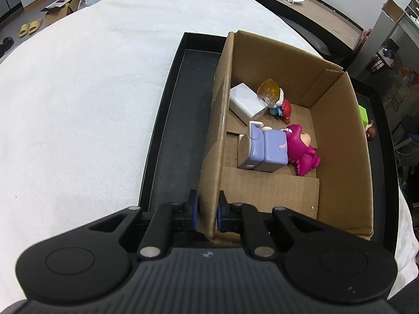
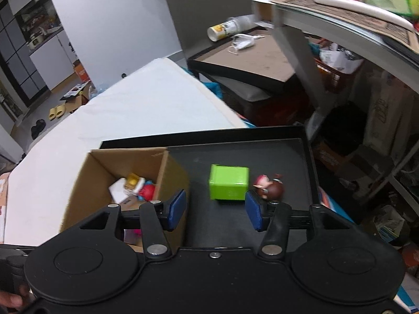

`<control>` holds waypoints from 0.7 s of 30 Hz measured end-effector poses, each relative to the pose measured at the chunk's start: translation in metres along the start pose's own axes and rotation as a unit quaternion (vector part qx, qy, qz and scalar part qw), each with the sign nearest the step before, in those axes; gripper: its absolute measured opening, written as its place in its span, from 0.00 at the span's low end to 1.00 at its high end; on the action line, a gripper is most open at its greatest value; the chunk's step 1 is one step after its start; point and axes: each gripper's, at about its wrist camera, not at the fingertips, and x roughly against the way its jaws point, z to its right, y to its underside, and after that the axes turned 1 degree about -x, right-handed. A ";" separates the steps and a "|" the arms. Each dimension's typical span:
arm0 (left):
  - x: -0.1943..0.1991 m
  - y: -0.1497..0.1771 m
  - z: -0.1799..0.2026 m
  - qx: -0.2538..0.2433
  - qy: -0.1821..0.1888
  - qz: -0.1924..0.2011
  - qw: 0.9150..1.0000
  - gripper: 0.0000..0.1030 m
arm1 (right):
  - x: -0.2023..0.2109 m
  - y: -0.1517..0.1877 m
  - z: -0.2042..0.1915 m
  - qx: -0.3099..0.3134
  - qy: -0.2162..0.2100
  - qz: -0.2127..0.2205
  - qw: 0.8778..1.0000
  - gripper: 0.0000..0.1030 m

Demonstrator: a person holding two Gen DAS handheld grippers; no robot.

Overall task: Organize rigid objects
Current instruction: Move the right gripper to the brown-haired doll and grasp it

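A cardboard box (image 1: 337, 130) stands in a black tray (image 1: 178, 120). My left gripper (image 1: 208, 209) is shut on the box's near left wall. Inside lie a white block (image 1: 246, 102), a lilac block (image 1: 264, 151), a magenta figure (image 1: 301, 149) and a red-haired figure with an amber piece (image 1: 275, 96). In the right wrist view my right gripper (image 2: 216, 209) is open above the tray (image 2: 288, 162), just short of a green box (image 2: 227, 185). A small brown-haired figure (image 2: 271, 188) lies beside the green box, by my right finger. The cardboard box (image 2: 172, 175) is to the left.
The tray sits on a white-covered table (image 1: 91, 91). A second black-edged table (image 2: 248, 57) with a cup and a mask stands behind. Cluttered shelves (image 2: 366, 52) rise at the right. Boxes and slippers lie on the floor at the far left.
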 end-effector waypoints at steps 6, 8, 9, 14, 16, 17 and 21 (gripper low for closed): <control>0.000 0.000 0.000 -0.002 -0.001 -0.001 1.000 0.12 | -0.011 0.008 0.021 -0.004 0.009 0.001 1.000 0.49; 0.000 0.000 0.001 -0.003 -0.003 -0.001 1.000 0.12 | -0.016 0.012 0.028 -0.005 0.012 0.006 1.000 0.49; 0.000 0.000 0.001 -0.005 -0.003 -0.002 1.000 0.12 | -0.018 0.014 0.031 -0.005 0.013 0.008 1.000 0.49; -0.001 -0.002 0.002 -0.002 -0.007 -0.007 1.000 0.12 | -0.031 0.023 0.041 -0.003 0.018 0.008 1.000 0.49; -0.001 -0.002 0.004 -0.006 -0.010 -0.007 1.000 0.12 | -0.036 0.025 0.044 -0.006 0.017 0.003 1.000 0.49; -0.001 -0.002 0.004 -0.007 -0.011 -0.007 1.000 0.12 | -0.038 0.026 0.045 -0.005 0.017 0.002 1.000 0.49; -0.002 -0.002 0.004 -0.004 -0.013 -0.008 1.000 0.12 | -0.047 0.027 0.047 0.010 0.027 0.003 1.000 0.49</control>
